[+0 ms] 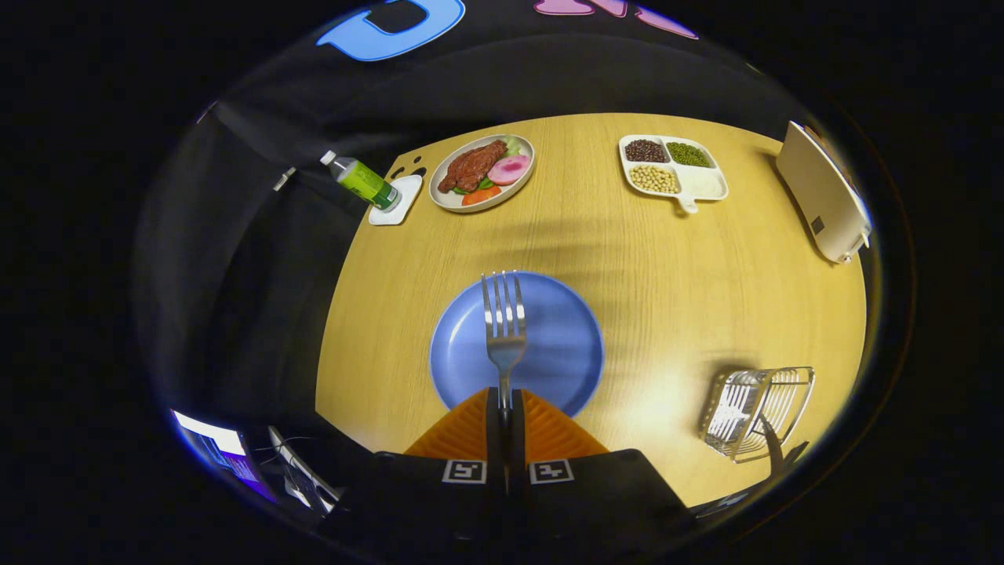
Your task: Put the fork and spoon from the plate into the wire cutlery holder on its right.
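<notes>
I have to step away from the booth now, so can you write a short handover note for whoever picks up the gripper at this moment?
Gripper: shut on the fork, handle clamped between both fingers, tines pointing ahead, held over the blue plate.
Wire cutlery holder: on the table to the plate's right; a dark handle sticks out of it, possibly the spoon, I cannot tell for sure.
Done: fork picked up; no spoon lies on the plate.
Left: carry the fork right, drop it into the holder, then check that the spoon is in there.

Blue plate (557,345), silver fork (504,329), orange ribbed jaws
</notes>
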`<state>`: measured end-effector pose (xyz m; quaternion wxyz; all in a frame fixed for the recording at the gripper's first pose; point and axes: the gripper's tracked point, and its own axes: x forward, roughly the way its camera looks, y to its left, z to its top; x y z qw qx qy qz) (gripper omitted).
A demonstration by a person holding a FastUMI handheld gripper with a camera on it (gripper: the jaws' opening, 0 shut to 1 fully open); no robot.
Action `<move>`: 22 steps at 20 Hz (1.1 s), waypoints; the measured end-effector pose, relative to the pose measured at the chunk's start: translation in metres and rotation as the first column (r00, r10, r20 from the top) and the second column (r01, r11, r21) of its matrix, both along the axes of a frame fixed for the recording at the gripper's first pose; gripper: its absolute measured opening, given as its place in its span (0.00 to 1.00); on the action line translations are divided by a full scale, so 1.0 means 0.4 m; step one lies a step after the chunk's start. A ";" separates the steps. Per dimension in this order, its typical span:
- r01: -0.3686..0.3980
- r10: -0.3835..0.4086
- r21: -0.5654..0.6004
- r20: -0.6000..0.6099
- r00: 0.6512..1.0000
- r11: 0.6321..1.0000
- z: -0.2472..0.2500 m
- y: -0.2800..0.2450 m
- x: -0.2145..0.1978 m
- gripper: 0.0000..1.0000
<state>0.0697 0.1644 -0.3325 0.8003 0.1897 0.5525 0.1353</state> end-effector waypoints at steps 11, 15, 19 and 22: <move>0.003 -0.011 -0.098 -0.085 0.996 0.995 0.085 -0.394 -0.159 0.05; -0.047 0.018 -0.138 -0.211 0.977 0.989 0.043 -0.476 -0.232 0.05; -0.133 0.065 -0.170 -0.353 0.933 0.976 -0.023 -0.524 -0.267 0.05; -0.238 0.142 -0.160 -0.458 0.877 0.958 -0.064 -0.536 -0.288 0.05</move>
